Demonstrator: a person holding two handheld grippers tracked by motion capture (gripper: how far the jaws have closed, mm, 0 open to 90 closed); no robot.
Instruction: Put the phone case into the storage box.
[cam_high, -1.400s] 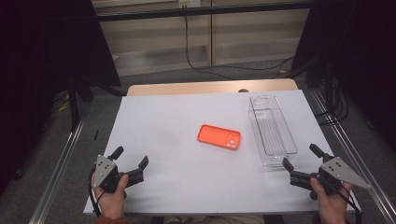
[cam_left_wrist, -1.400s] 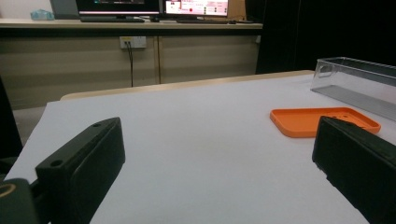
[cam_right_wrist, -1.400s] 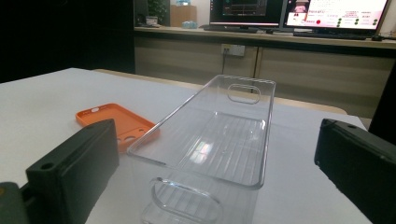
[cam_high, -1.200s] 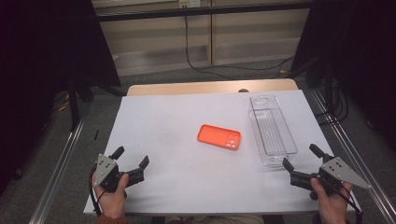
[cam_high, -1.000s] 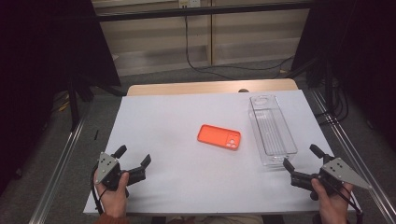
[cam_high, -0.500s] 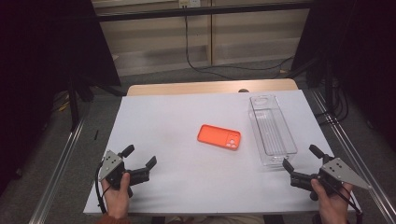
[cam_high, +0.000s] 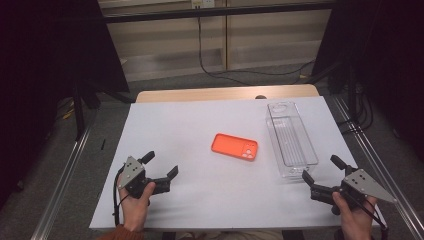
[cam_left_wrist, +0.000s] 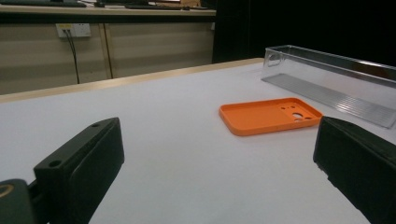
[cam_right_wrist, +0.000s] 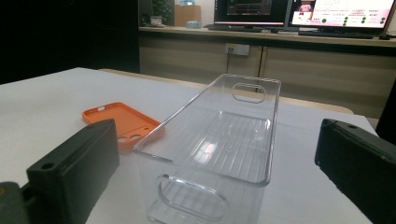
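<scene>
Orange silicone phone case (cam_high: 235, 147) lies flat ahead of the left gripper (cam_high: 159, 171), framed between its spread, empty fingers (cam_left_wrist: 79, 172), long axis crosswise to them. The right gripper (cam_high: 320, 176), fingers likewise apart and empty, faces the clear plastic rectangular bin (cam_high: 291, 141) just beyond them on the white table (cam_high: 180, 125).
</scene>
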